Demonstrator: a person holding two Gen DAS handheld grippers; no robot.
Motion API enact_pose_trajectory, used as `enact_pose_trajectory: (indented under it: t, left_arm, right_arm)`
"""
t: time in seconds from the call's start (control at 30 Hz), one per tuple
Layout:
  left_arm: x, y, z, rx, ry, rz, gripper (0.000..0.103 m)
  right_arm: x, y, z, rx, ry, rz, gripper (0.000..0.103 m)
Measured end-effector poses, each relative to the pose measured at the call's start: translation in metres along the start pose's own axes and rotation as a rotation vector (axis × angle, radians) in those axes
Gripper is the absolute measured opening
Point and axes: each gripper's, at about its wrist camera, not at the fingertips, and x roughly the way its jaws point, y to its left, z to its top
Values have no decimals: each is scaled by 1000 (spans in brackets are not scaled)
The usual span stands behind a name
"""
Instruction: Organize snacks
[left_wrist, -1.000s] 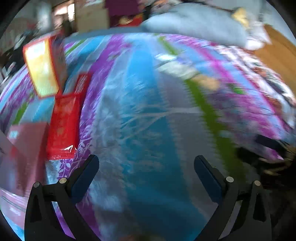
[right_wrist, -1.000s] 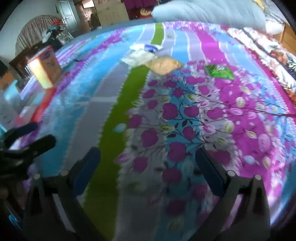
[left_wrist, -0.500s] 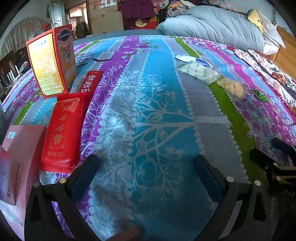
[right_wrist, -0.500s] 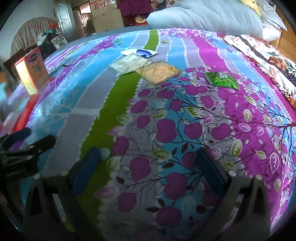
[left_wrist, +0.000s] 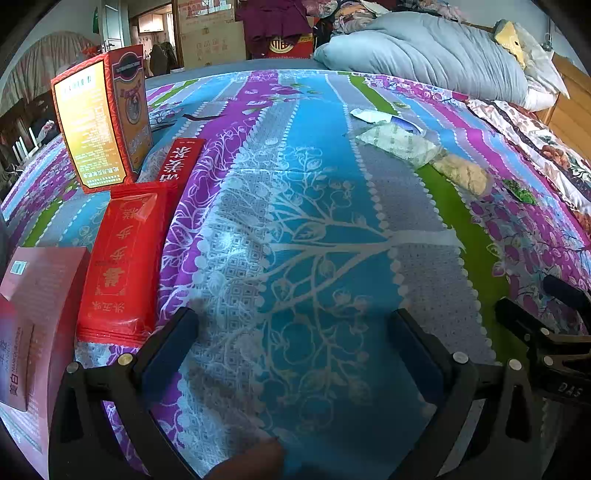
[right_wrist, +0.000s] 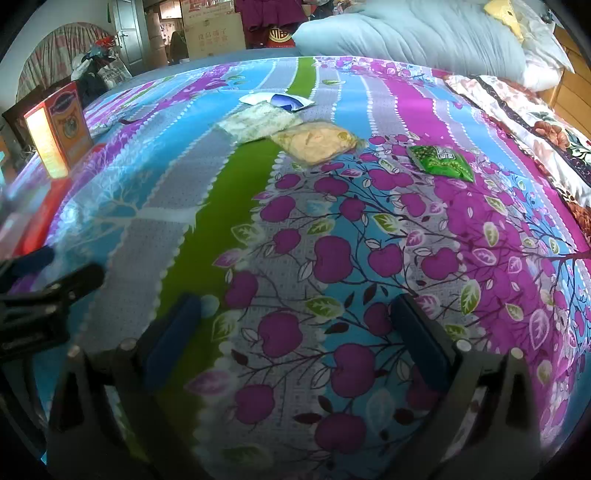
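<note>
Snacks lie on a patterned bedspread. At the left, an upright red and yellow box (left_wrist: 99, 118), a flat red box (left_wrist: 181, 158), a red packet (left_wrist: 125, 258) and a pink box (left_wrist: 40, 295). Farther right, a white and blue packet (right_wrist: 277, 100), a pale green packet (right_wrist: 258, 123), a yellow packet (right_wrist: 316, 142) and a green packet (right_wrist: 441, 162). My left gripper (left_wrist: 291, 350) is open and empty over the blue stripe. My right gripper (right_wrist: 295, 332) is open and empty over the apple print.
A grey-blue duvet (left_wrist: 424, 51) and pillows lie at the far end of the bed. A wooden headboard (left_wrist: 572, 107) is at the right. Cardboard boxes (right_wrist: 214, 33) and a door stand beyond the bed. Each gripper shows at the edge of the other's view.
Both views have steadied from blur. The right gripper has moved forward, so the packets look closer. The left gripper has hardly moved in the last half second.
</note>
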Motion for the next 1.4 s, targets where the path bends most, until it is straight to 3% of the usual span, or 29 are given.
enact_pose_trajectory:
  t: [1.4]
  left_arm:
    - [2, -1, 1, 6, 4, 8, 103]
  right_arm:
    - [0, 0, -1, -1, 0, -1, 103]
